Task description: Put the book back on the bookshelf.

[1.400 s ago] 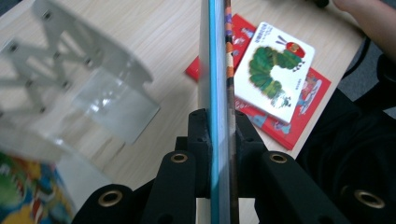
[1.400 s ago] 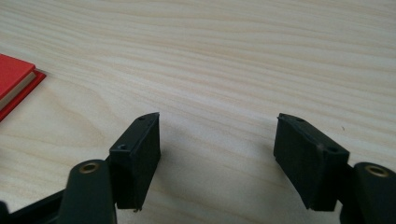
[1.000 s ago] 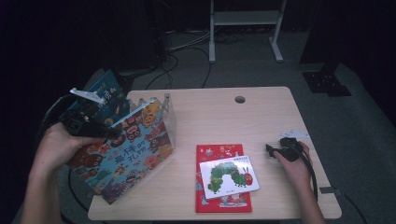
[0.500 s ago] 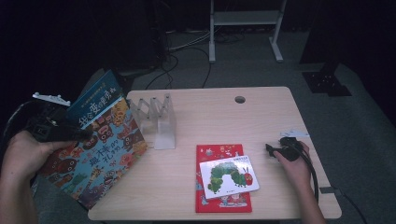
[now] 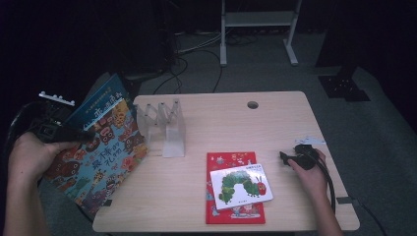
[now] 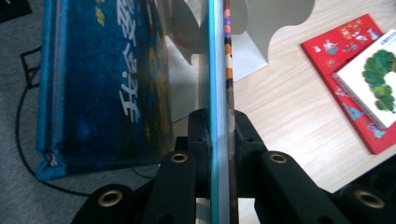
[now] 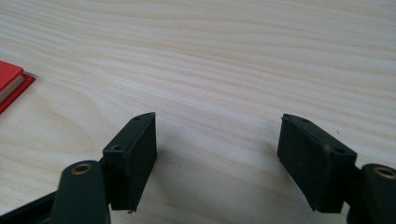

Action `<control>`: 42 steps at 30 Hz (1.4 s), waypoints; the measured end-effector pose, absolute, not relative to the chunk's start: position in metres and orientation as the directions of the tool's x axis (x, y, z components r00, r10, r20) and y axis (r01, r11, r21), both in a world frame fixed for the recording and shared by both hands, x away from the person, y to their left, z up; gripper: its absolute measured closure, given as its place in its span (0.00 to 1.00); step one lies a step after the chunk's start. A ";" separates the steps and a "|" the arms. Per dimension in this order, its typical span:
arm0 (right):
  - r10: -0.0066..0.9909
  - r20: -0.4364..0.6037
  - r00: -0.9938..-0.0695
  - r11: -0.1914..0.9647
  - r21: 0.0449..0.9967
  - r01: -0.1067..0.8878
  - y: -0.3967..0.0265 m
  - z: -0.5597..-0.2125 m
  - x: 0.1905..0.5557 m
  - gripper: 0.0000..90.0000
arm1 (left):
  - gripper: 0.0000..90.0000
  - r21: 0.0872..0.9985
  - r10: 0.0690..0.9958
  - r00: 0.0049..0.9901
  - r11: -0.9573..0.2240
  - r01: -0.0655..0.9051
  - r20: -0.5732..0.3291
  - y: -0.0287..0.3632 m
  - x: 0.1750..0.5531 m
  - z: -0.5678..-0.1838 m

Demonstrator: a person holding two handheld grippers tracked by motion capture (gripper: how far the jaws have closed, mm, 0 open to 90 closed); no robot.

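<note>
My left gripper [image 5: 74,133] is shut on the edge of a colourful picture book [image 5: 101,157] and holds it tilted over the table's left edge. In the left gripper view the jaws [image 6: 219,126] clamp the book's thin edge [image 6: 218,56]. A blue book [image 5: 101,101] leans behind it, outside the jaws [image 6: 107,84]. Just right of the books stands a clear slotted book rack [image 5: 164,128]. My right gripper [image 5: 285,156] rests low on the table at the right. Its jaws [image 7: 217,140] stand open over bare wood with nothing between them.
A red book [image 5: 231,160] lies flat near the front edge, with a white caterpillar book [image 5: 241,183] on top of it. A cable hole [image 5: 253,104] sits near the table's far edge. Cables and a metal stand are on the floor beyond.
My left hand has carried the colourful book leftward, away from the rack and past the table's left edge. The rack now stands uncovered. The right hand has stayed put.
</note>
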State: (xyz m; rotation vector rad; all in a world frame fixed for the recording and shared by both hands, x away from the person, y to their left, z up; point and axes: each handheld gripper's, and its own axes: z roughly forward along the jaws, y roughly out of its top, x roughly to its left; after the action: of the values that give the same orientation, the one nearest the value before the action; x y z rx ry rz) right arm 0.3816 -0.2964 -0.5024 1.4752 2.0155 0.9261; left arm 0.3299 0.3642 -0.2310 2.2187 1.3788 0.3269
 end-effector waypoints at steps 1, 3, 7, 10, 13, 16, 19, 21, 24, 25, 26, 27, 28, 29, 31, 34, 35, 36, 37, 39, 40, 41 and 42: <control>0.951 0.016 -0.309 0.193 0.751 0.631 -0.296 -0.502 0.382 0.31 | 0.89 0.530 0.892 0.448 -0.355 0.770 -0.054 0.364 0.332 -0.232; 0.951 0.016 -0.309 0.193 0.751 0.631 -0.296 -0.502 0.382 0.30 | 0.89 0.531 0.897 0.438 -0.347 0.773 -0.051 0.363 0.335 -0.234; 0.951 0.016 -0.309 0.193 0.751 0.631 -0.296 -0.502 0.382 0.31 | 0.89 0.536 0.910 0.413 -0.326 0.779 -0.046 0.360 0.344 -0.237; 0.951 0.016 -0.309 0.192 0.751 0.631 -0.296 -0.502 0.382 0.30 | 0.89 0.543 0.917 0.396 -0.310 0.780 -0.046 0.358 0.351 -0.240; 0.951 0.015 -0.309 0.194 0.751 0.631 -0.296 -0.502 0.382 0.31 | 0.89 0.551 0.925 0.377 -0.292 0.782 -0.046 0.355 0.357 -0.243; 0.951 0.014 -0.309 0.194 0.751 0.631 -0.296 -0.502 0.382 0.31 | 0.89 0.557 0.932 0.362 -0.284 0.781 -0.033 0.351 0.364 -0.245; 0.951 0.014 -0.309 0.194 0.751 0.631 -0.296 -0.502 0.382 0.31 | 0.89 0.560 0.937 0.346 -0.265 0.785 -0.041 0.351 0.371 -0.248; 0.951 0.014 -0.309 0.194 0.751 0.631 -0.296 -0.502 0.382 0.31 | 0.89 0.564 0.941 0.337 -0.257 0.785 -0.040 0.350 0.374 -0.248; 0.951 0.015 -0.309 0.194 0.751 0.631 -0.296 -0.502 0.382 0.31 | 0.89 0.566 0.944 0.329 -0.251 0.785 -0.037 0.350 0.375 -0.249; 0.951 0.015 -0.309 0.194 0.751 0.631 -0.296 -0.502 0.382 0.31 | 0.89 0.565 0.943 0.330 -0.252 0.786 -0.037 0.350 0.375 -0.249; 0.951 0.014 -0.309 0.194 0.751 0.631 -0.296 -0.502 0.382 0.31 | 0.89 0.561 0.942 0.333 -0.257 0.787 -0.036 0.350 0.375 -0.250; 0.951 0.015 -0.309 0.194 0.751 0.631 -0.296 -0.502 0.382 0.31 | 0.89 0.562 0.942 0.333 -0.256 0.786 -0.037 0.351 0.375 -0.250; 0.951 0.014 -0.309 0.194 0.751 0.631 -0.296 -0.502 0.382 0.31 | 0.89 0.562 0.942 0.333 -0.256 0.786 -0.037 0.351 0.374 -0.250; 0.951 0.014 -0.309 0.194 0.751 0.631 -0.296 -0.502 0.382 0.31 | 0.89 0.562 0.942 0.334 -0.257 0.786 -0.037 0.352 0.374 -0.250; 0.951 0.014 -0.309 0.194 0.751 0.631 -0.296 -0.502 0.382 0.31 | 0.89 0.561 0.941 0.336 -0.258 0.787 -0.039 0.352 0.373 -0.250; 0.951 0.014 -0.309 0.194 0.751 0.631 -0.296 -0.502 0.382 0.31 | 0.88 0.559 0.940 0.340 -0.263 0.786 -0.037 0.352 0.373 -0.247; 0.951 0.015 -0.309 0.194 0.751 0.631 -0.296 -0.502 0.382 0.31 | 0.89 0.562 0.940 0.340 -0.262 0.785 -0.035 0.353 0.373 -0.246; 0.951 0.014 -0.309 0.194 0.751 0.631 -0.296 -0.502 0.382 0.31 | 0.89 0.565 0.940 0.339 -0.263 0.782 -0.031 0.353 0.372 -0.243; 0.951 0.014 -0.309 0.194 0.751 0.631 -0.296 -0.502 0.382 0.31 | 0.89 0.567 0.941 0.337 -0.262 0.781 -0.030 0.354 0.371 -0.241; 0.951 0.016 -0.309 0.192 0.751 0.631 -0.296 -0.502 0.382 0.31 | 0.88 0.575 0.942 0.336 -0.263 0.774 -0.021 0.355 0.370 -0.236; 0.951 0.016 -0.309 0.192 0.751 0.631 -0.296 -0.502 0.382 0.30 | 0.88 0.581 0.941 0.337 -0.265 0.770 -0.017 0.356 0.368 -0.232; 0.951 0.016 -0.309 0.193 0.751 0.631 -0.296 -0.502 0.382 0.31 | 0.88 0.586 0.942 0.336 -0.265 0.766 -0.014 0.357 0.367 -0.230; 0.951 0.016 -0.309 0.193 0.751 0.631 -0.296 -0.502 0.382 0.31 | 0.88 0.592 0.942 0.334 -0.265 0.761 -0.008 0.357 0.366 -0.227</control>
State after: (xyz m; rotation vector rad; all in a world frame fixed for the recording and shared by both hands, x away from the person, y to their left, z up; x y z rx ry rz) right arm 0.3815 -0.2963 -0.5024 1.4753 2.0153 0.9260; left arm 0.3662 0.3571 -0.2272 2.1039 1.4902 0.4799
